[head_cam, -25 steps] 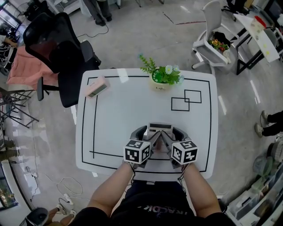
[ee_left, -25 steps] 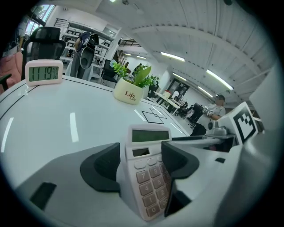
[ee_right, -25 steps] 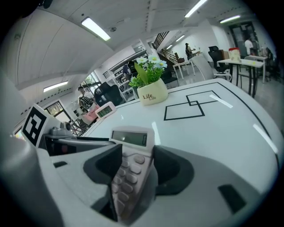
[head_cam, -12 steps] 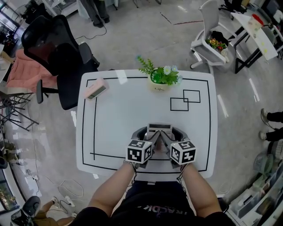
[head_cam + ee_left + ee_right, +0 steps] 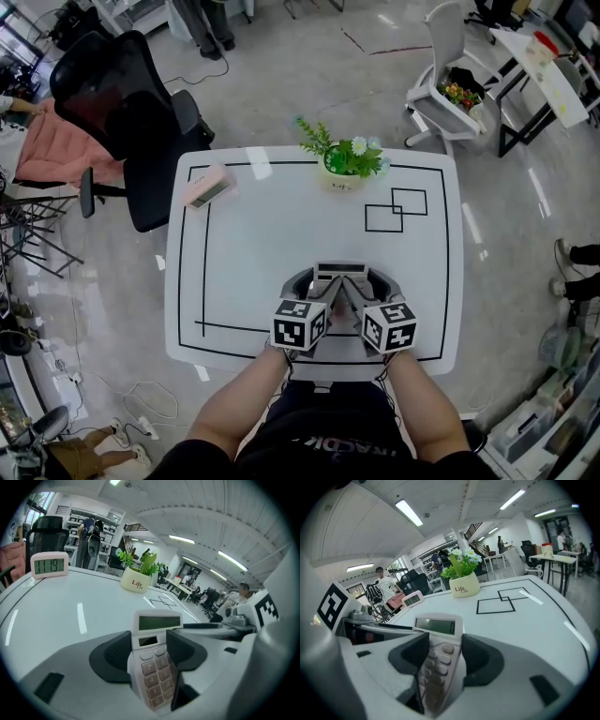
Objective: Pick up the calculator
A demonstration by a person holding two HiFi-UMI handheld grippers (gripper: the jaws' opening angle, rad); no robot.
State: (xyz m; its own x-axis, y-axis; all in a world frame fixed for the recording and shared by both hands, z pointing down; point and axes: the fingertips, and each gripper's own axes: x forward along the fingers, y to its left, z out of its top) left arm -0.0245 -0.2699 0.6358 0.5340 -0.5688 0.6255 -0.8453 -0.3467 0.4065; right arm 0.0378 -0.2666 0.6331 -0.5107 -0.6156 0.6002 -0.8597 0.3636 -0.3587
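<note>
Pot [image 5: 340, 181] holds plant [image 5: 345, 157] (calculator [image 5: 338, 272] lies well apart).

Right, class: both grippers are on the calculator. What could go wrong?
The left gripper's jaws are closing on the calculator that the right gripper straddles; an uneven lift could twist it loose. Both grip only its slim side edges, so it may slip. It lies by the table's near edge, so a drop might reach the floor.
</note>
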